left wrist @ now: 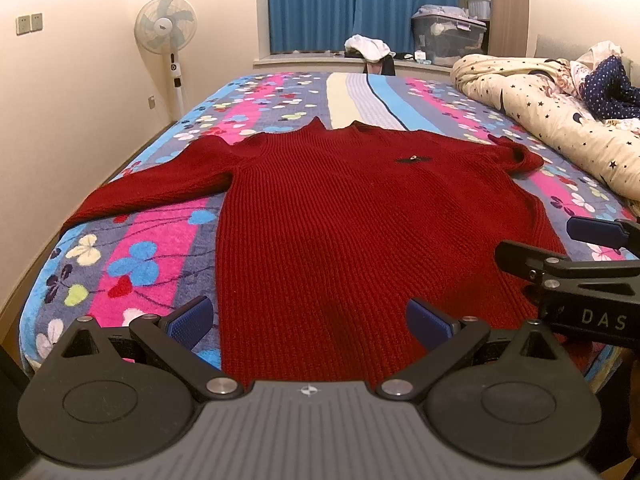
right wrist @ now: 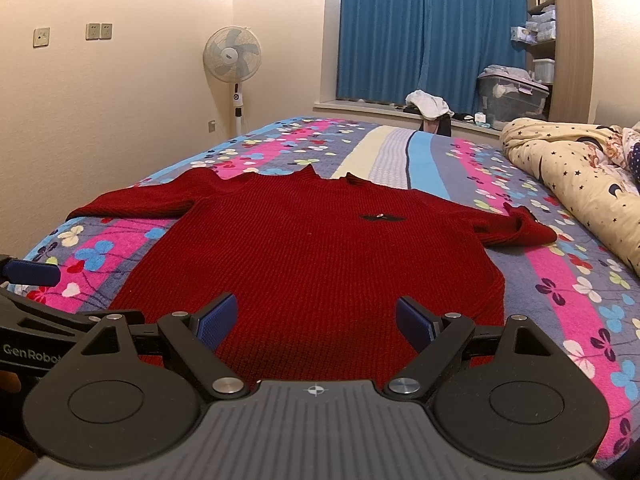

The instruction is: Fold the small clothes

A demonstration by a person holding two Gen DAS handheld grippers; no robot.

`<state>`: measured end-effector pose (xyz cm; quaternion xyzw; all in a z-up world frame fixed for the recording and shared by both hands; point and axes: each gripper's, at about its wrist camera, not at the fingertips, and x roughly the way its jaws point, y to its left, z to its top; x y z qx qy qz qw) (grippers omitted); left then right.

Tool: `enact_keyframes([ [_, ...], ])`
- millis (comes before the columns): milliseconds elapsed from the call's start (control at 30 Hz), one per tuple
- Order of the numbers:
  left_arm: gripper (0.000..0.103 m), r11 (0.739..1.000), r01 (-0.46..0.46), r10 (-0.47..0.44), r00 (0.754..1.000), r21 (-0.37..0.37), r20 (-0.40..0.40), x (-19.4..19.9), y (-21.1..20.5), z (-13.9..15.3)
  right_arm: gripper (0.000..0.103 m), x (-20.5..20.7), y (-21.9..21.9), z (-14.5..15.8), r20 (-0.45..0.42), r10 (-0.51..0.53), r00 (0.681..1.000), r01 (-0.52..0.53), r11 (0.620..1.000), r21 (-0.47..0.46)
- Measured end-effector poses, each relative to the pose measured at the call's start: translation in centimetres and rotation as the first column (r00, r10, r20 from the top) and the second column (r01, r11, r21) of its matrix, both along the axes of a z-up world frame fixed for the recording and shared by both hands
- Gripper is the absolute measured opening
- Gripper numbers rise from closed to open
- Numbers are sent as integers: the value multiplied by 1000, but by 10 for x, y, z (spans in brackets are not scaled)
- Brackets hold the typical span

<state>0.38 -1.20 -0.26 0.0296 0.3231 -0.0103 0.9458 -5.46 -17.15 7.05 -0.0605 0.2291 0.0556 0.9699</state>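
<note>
A dark red knit sweater [left wrist: 352,216] lies flat, front up, on the bed, collar away from me. Its left sleeve stretches out to the left; its right sleeve [left wrist: 516,156] is bunched up short. It also shows in the right wrist view [right wrist: 320,256]. My left gripper [left wrist: 310,322] is open and empty just above the sweater's hem. My right gripper [right wrist: 316,320] is open and empty above the hem too. The right gripper also shows at the right edge of the left wrist view [left wrist: 560,248]. One blue pad of the left gripper shows at the left edge of the right wrist view.
The bed has a bright flowered cover [left wrist: 140,256]. A rolled star-print quilt [left wrist: 560,120] lies along its right side. A standing fan [left wrist: 166,28] is by the left wall. Blue curtains, a windowsill with clothes, storage boxes and shelves are at the far end.
</note>
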Motion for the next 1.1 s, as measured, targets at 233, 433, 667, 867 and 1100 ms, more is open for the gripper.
enact_keyframes([
  [233, 103, 1000, -5, 5, 999, 4, -34, 4, -2, -3, 87, 4, -2, 3, -21, -22, 1000, 22, 999, 42],
  [433, 103, 1000, -9, 9, 999, -4, -48, 10, -3, -4, 87, 10, -2, 5, -37, -26, 999, 29, 996, 87],
  [667, 103, 1000, -31, 31, 998, -5, -52, 31, 6, 13, 87, 12, -12, 13, -1, -60, 998, 60, 991, 117],
  [867, 54, 992, -98, 101, 994, -78, 37, 120, 77, 63, 68, 21, -50, 52, 116, -133, 984, 109, 976, 189],
  [1100, 31, 903, -397, 382, 917, -167, -115, 262, 216, 40, 40, 66, -97, 96, 239, -128, 962, 92, 983, 156],
])
